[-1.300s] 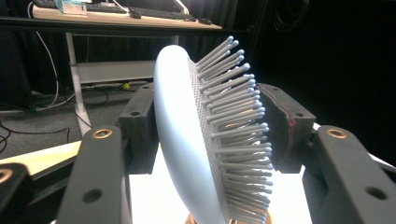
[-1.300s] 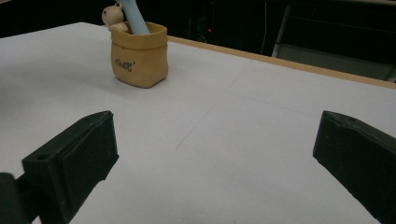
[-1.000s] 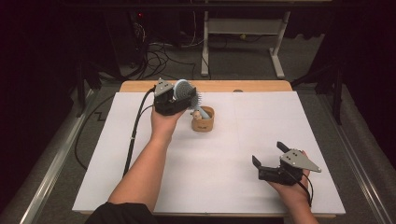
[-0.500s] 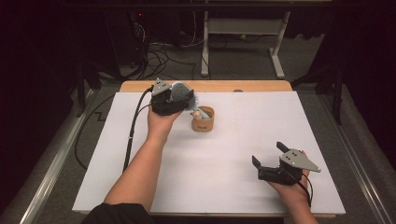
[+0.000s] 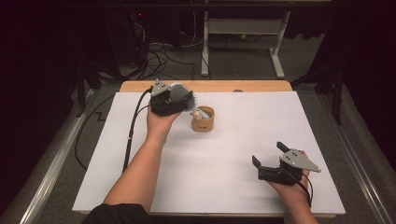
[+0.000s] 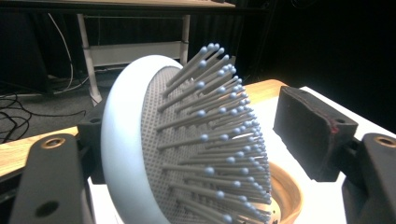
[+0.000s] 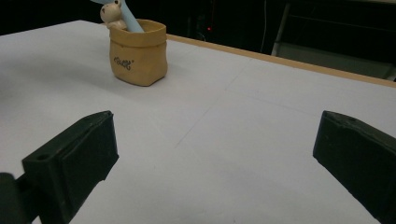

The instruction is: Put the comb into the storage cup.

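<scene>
A pale blue hairbrush (image 5: pixel 180 93) stands with its handle (image 7: pixel 130 21) in a small tan cup (image 5: pixel 203 122) at the table's far middle. My left gripper (image 5: pixel 183 103) is around the brush head (image 6: pixel 154 154). Its jaws have just been opening. The left jaw lies against the brush's back, while the right pad (image 6: pixel 317 130) stands off the bristle tips. The cup's rim (image 6: pixel 287 196) shows below the bristles. My right gripper (image 5: pixel 269 153) rests near the front right, open with nothing between its jaws (image 7: pixel 217 135). It looks toward the cup (image 7: pixel 138 51).
A white sheet (image 5: pixel 233 186) covers the wooden table, whose far edge (image 5: pixel 205 86) shows bare. Beyond it are a desk frame (image 5: pixel 243 28) and cables (image 5: pixel 159 51) on the floor. A small bear figure (image 7: pixel 112 11) sits at the cup's rim.
The left gripper's jaws have spread a little around the brush head. Both hands stay where they were.
</scene>
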Demonstrator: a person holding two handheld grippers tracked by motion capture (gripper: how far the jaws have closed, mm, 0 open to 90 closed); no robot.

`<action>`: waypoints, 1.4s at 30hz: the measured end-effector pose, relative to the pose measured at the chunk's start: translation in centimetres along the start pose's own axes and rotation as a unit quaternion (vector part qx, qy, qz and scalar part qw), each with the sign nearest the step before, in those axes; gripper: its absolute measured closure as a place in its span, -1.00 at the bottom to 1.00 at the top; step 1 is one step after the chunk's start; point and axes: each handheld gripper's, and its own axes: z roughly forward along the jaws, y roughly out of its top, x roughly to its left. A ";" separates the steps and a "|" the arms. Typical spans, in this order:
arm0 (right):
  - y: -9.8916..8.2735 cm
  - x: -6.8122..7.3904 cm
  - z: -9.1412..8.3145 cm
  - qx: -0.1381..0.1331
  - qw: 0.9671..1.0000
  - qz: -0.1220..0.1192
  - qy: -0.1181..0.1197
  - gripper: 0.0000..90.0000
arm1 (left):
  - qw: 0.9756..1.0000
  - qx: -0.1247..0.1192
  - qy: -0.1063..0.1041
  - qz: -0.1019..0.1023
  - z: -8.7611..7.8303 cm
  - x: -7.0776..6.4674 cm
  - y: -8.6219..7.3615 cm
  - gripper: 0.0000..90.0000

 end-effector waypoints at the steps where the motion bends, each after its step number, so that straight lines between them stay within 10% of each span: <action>1: 0.0 0.0 0.0 0.000 1.000 0.000 0.000 -1.00 | 1.000 0.000 0.000 0.000 0.0 0.0 -0.1 -0.46; 42: 0.1 0.2 0.0 0.000 1.000 -0.002 0.000 -1.00 | 1.000 -0.009 -0.018 0.009 -2.3 0.8 0.5 -0.73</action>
